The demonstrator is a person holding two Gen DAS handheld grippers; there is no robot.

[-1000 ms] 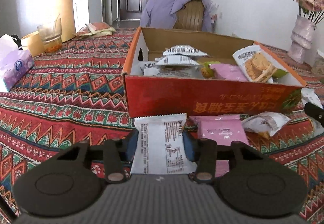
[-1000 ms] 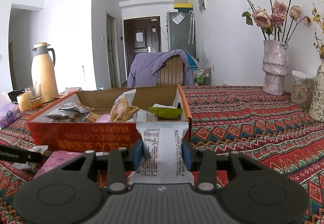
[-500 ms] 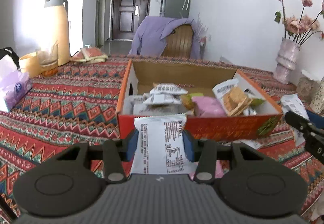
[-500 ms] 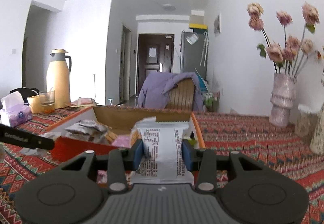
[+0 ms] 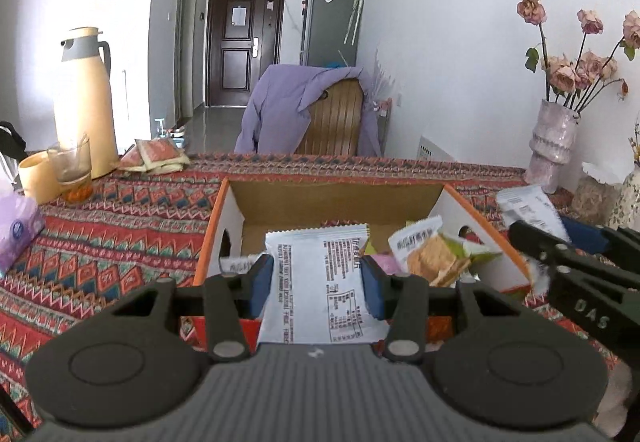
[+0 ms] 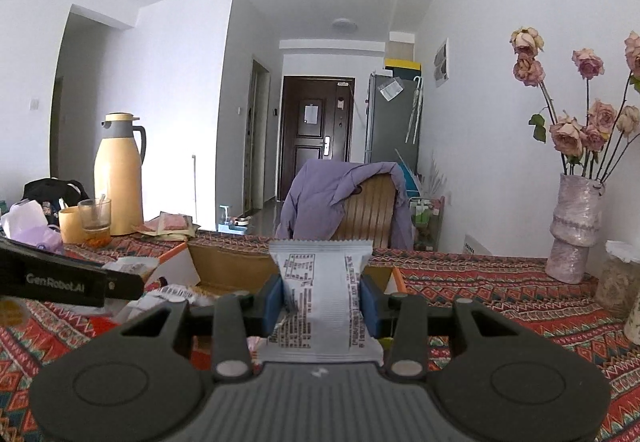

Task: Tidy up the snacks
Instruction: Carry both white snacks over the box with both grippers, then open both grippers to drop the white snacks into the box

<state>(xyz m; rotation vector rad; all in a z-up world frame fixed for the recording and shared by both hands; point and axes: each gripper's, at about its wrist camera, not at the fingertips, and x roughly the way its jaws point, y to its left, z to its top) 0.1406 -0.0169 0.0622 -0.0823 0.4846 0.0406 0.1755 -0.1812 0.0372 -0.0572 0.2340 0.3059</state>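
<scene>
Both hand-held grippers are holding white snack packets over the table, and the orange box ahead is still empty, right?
Not quite. Each hand-held gripper, left and right, does clamp a white snack packet, but the orange box is not empty: the left wrist view shows a cracker packet and other snacks inside.

Both wrist views look along their jaws; they share the box [image 5: 336,198] and door [image 6: 316,138].

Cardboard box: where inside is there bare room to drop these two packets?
The cardboard box has bare floor along its far wall, behind the held white packet. Its near half is crowded: cracker packet at right, more wrappers at left. The tablecloth right of the box is open too.
</scene>
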